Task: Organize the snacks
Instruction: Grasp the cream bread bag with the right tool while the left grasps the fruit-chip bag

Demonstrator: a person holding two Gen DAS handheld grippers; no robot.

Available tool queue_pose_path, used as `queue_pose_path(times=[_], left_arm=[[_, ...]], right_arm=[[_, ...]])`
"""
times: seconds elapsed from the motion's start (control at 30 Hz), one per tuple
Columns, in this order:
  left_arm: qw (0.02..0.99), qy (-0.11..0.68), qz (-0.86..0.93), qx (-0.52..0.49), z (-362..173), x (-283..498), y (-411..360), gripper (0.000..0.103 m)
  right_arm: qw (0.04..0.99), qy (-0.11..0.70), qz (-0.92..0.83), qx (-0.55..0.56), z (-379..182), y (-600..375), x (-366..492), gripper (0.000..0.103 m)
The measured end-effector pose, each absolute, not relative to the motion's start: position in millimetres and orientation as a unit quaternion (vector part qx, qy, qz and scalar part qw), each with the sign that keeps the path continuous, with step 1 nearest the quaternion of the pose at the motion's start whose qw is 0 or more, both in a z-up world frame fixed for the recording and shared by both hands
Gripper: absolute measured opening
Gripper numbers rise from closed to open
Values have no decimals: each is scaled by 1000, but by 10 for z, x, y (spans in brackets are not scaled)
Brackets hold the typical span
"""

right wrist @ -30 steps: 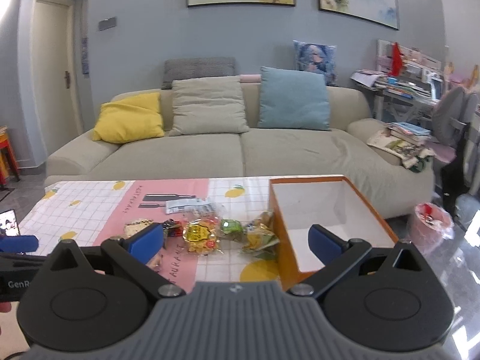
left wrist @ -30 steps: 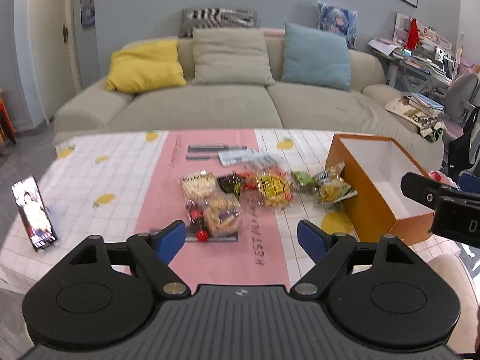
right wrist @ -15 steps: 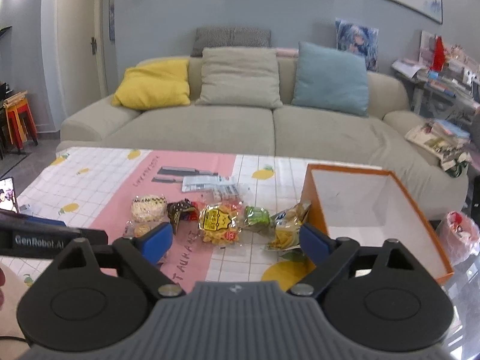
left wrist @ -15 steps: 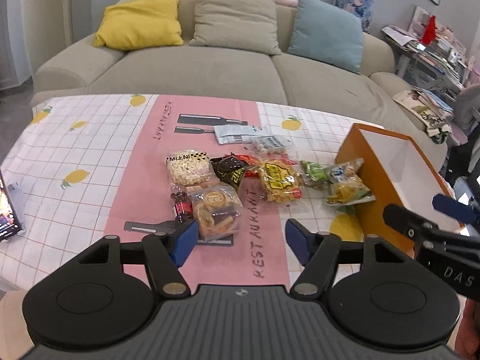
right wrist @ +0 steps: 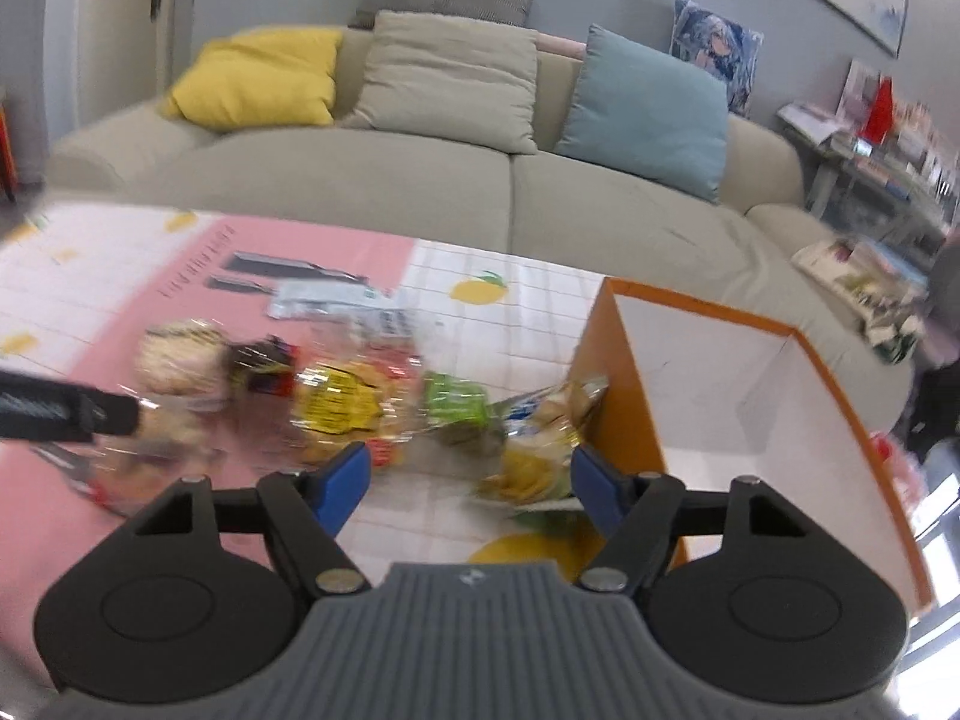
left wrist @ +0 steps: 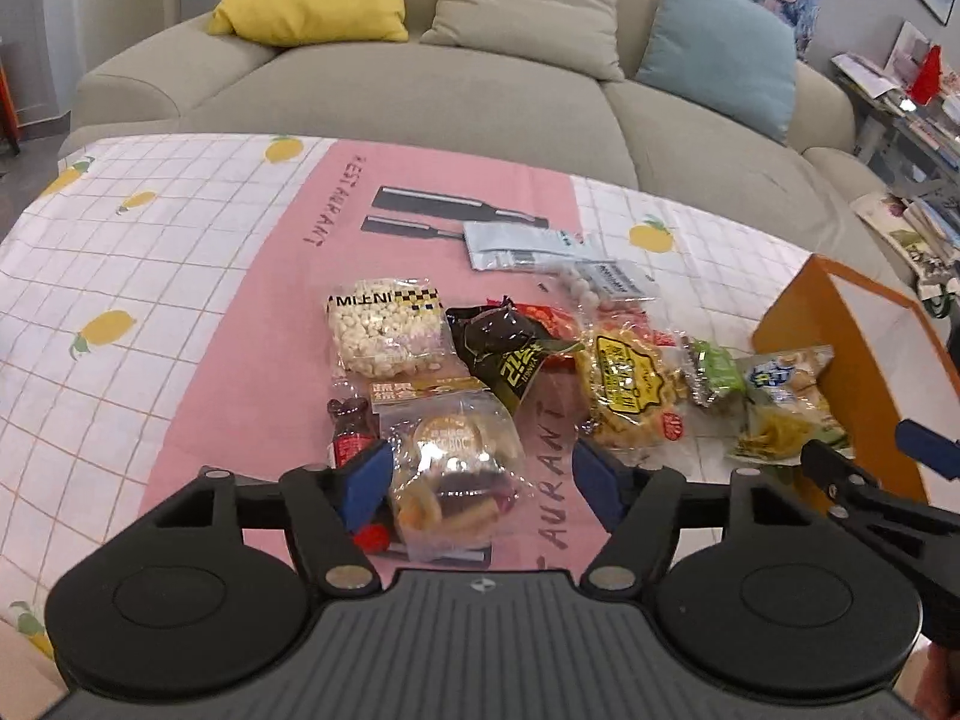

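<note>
- Left wrist view: tablecloth (left wrist: 180, 276) covers the tabletop, sofa (left wrist: 420, 90) behind its far edge.
- Orange box (right wrist: 750, 396) stands open and looks empty at the tabletop's right edge; nothing sorted into it yet, I judge.
- Snack pile runs across mid-table from the pink strip to the box wall: popcorn bag (left wrist: 384, 333), dark packet (left wrist: 510, 354), yellow cracker bag (left wrist: 630, 390), green packet (left wrist: 714, 372), chip bag (right wrist: 534, 450) touching the box.
- Left gripper (left wrist: 480, 477): jaws opening, clear cookie bag (left wrist: 450, 468) between them, pads not pressing.
- Right gripper (right wrist: 468, 483): jaws closing, straddling the chip bag, no contact visible; view blurred.
- Risks: slick film slips from the pads; pinching crushes contents; overlapping bags drag along; grippers close together could collide.
</note>
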State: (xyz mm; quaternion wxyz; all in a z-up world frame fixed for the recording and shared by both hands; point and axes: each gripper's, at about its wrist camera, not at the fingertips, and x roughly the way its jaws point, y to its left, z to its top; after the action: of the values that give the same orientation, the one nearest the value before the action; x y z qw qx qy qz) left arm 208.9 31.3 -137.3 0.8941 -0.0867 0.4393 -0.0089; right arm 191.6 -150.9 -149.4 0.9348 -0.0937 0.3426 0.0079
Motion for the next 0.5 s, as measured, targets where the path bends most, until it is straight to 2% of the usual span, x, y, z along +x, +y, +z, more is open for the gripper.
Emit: queue_pose_path(times=[0.3, 0.5], left_arm=[[890, 451, 26, -54, -1632, 2340, 263, 86], [887, 459, 43, -9, -1797, 2404, 153, 88]], right_arm=[[908, 347, -54, -228, -1991, -1444, 2428, 72], [896, 349, -67, -268, -2177, -1404, 2597, 72]])
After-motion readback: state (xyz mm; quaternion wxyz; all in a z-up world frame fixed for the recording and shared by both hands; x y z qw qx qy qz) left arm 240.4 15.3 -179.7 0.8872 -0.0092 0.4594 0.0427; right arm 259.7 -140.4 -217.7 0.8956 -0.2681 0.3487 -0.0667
